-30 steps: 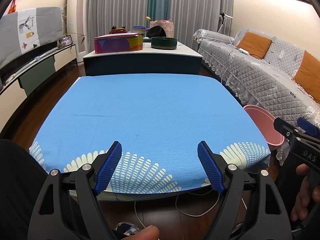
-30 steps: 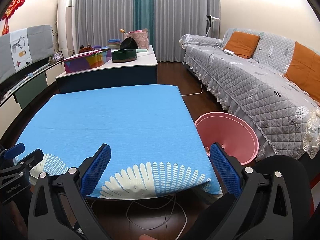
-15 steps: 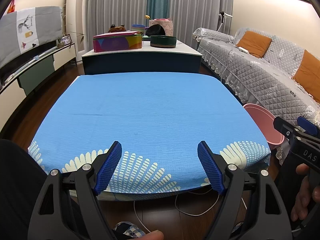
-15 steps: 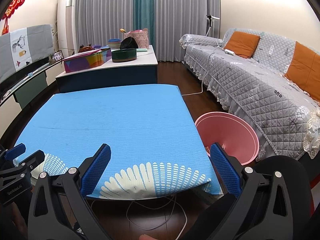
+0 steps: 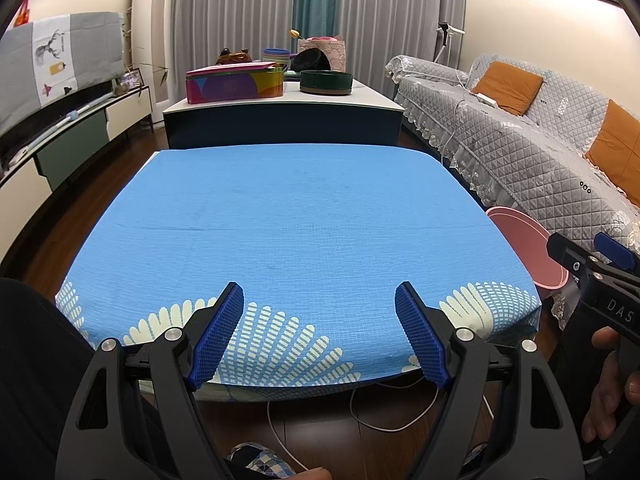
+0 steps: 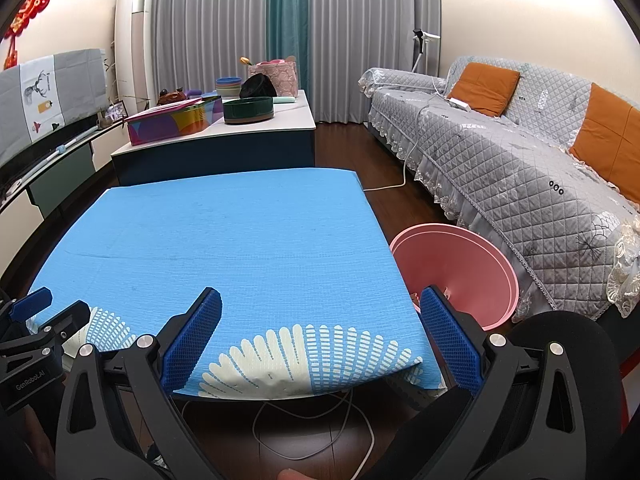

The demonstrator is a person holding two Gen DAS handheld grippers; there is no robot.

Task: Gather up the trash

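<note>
Nothing had moved since the earlier frames: both claws hung in the same spots over the near edge of the bench, and the blue cloth lay as before. The left claw (image 5: 319, 332) stood spread wide, nothing between its blue ribbed pads (image 5: 218, 338), pointing down over the white fan print at the cloth's front hem. The right claw (image 6: 320, 338) was spread just as wide and likewise held nothing; its right pad (image 6: 450, 344) hung past the bench's right front corner, just in front of the pink bin (image 6: 456, 268).

The bin stood on the dark wood floor (image 6: 396, 196), just beside the right edge of the bench (image 6: 224, 240) and near the skirt of the grey quilted sofa (image 6: 520, 168). From the left wrist view only a slice of its rim (image 5: 524, 240) showed past the cloth, with the right claw's body and the hand (image 5: 612, 384) holding it in front. No loose trash showed on the blue tablecloth (image 5: 296, 216). White cables (image 6: 344, 424) looped on the floor under the near edge.
</note>
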